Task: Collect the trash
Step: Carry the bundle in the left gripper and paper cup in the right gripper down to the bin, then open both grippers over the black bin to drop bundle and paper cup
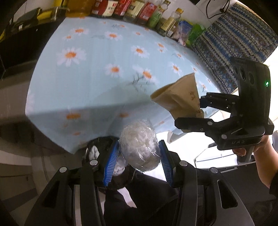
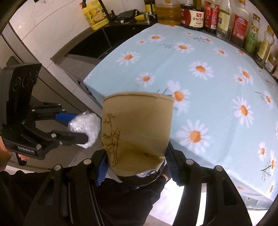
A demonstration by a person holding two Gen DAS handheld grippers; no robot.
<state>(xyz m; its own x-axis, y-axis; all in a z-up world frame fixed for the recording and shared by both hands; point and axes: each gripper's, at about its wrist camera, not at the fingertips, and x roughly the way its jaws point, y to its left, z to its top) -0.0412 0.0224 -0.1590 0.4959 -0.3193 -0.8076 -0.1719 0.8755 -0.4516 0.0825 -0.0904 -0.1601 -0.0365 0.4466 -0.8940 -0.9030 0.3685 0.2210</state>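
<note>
A flattened paper cup point(image 2: 137, 132) is gripped at its base by the right gripper point(image 2: 136, 166), its mouth pointing away, beyond the worktop point(image 2: 217, 83) edge. A plastic-wrapped wad point(image 1: 139, 147) is gripped by the left gripper point(image 1: 139, 156) jaws.

- Table point(image 2: 217, 57): covered by a pale blue cloth point(image 1: 97, 83) printed with white daisies with orange centres; the cloth hangs over the near edge and corner.
- Row of bottles point(image 2: 225, 19) along the far edge of the table: oil, dark sauces, red-labelled and green-labelled bottles, standing upright and close together.
- Yellow jug point(image 2: 94, 14): on the dark counter point(image 2: 111, 33) adjoining the table's far corner, against the white wall.
- Floor point(image 1: 15, 173): light tiles visible below the table's edge.
</note>
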